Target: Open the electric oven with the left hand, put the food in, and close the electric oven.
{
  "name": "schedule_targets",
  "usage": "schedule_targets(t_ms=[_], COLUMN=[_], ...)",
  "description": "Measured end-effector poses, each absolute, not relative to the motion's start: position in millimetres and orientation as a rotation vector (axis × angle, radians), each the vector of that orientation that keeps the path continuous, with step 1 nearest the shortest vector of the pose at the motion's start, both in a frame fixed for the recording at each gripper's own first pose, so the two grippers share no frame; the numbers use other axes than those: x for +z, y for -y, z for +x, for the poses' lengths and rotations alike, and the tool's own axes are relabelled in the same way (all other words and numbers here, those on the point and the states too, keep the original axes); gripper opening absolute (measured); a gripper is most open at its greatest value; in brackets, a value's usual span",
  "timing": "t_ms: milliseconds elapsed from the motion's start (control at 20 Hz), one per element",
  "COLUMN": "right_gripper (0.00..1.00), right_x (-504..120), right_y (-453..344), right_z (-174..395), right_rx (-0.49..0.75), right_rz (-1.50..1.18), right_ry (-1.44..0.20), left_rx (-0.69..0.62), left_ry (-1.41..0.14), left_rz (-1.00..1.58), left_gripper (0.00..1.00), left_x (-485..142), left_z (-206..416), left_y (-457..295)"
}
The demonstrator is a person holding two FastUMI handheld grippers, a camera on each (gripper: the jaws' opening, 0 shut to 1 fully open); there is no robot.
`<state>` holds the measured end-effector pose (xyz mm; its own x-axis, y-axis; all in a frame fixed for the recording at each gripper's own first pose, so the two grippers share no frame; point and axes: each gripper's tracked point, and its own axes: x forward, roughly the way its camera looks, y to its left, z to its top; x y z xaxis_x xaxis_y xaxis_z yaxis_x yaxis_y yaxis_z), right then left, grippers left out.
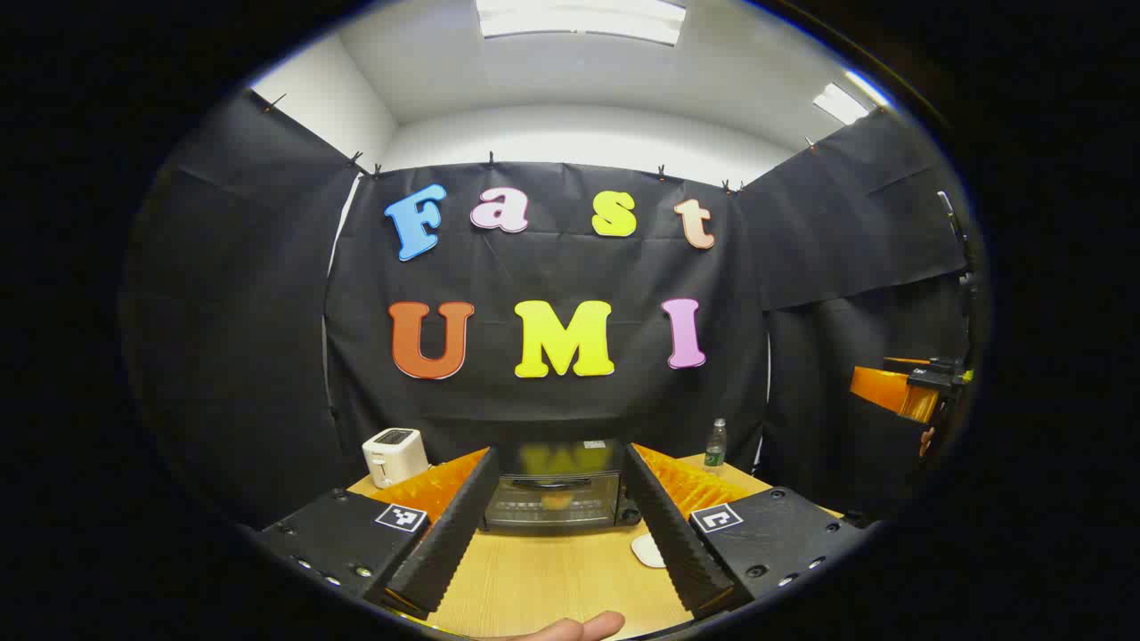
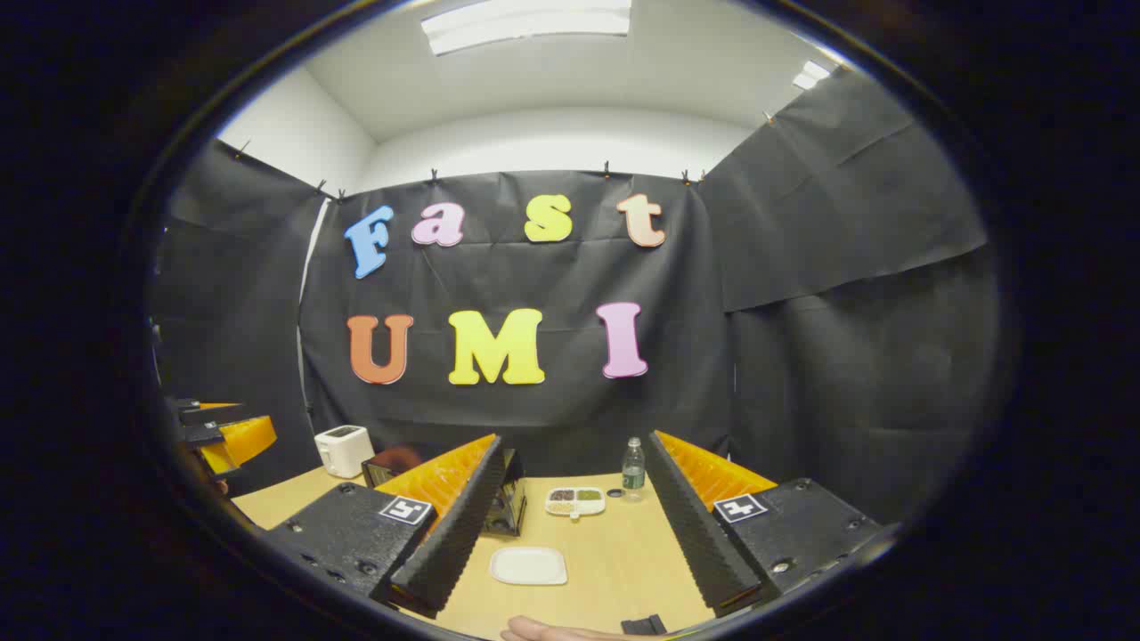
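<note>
Table (image 1: 552,579) of pale wood carries everything: the electric oven (image 1: 552,499) sits at the far middle in the left gripper view, its glass door closed, with something yellowish dimly visible behind the glass that I cannot identify. A white toaster (image 1: 392,454) stands far left, a water bottle (image 1: 715,442) far right. In the right gripper view a divided dish (image 2: 575,500) with food portions lies far centre, just right of the oven, and an empty white plate (image 2: 529,565) rests nearer.

Risk, as I judge it: the left gripper (image 1: 552,534) is lined up on the oven but well short of it, so approaching too low could strike the glass instead of catching the handle along the door's top edge, and a hard pull could drag the light oven across the table. The small white object (image 1: 648,550) just beside its right finger could also be knocked. Which item counts as the food is unclear, and a wrong pick is possible.

Both the left gripper and the right gripper (image 2: 570,534) have their jaws spread wide, holding and touching nothing.
</note>
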<state>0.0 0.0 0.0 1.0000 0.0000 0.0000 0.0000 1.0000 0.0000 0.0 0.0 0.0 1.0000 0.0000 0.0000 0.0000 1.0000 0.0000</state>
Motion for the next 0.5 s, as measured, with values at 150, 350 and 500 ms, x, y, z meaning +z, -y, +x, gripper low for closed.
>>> schedule_targets(t_ms=[150, 350, 500], right_gripper=[0.98, 0.98, 0.98], right_x=[-1.2, -4.5, -8.4], right_y=[-1.1, -1.5, -1.4], right_z=[-2.6, -2.1, -7.0], right_rx=[0.018, 0.032, 0.044], right_rz=[0.006, 0.016, 0.031], right_ry=[-0.002, -0.002, 0.015], left_rx=[-0.034, -0.033, 0.000], left_ry=[0.001, -0.003, -0.021], left_rz=[-0.005, -0.007, -0.018], left_gripper=[0.82, 0.82, 0.92], left_x=[-1.0, -4.0, -14.2], left_z=[-1.3, -0.2, -0.6], left_y=[7.7, 6.7, -2.0])
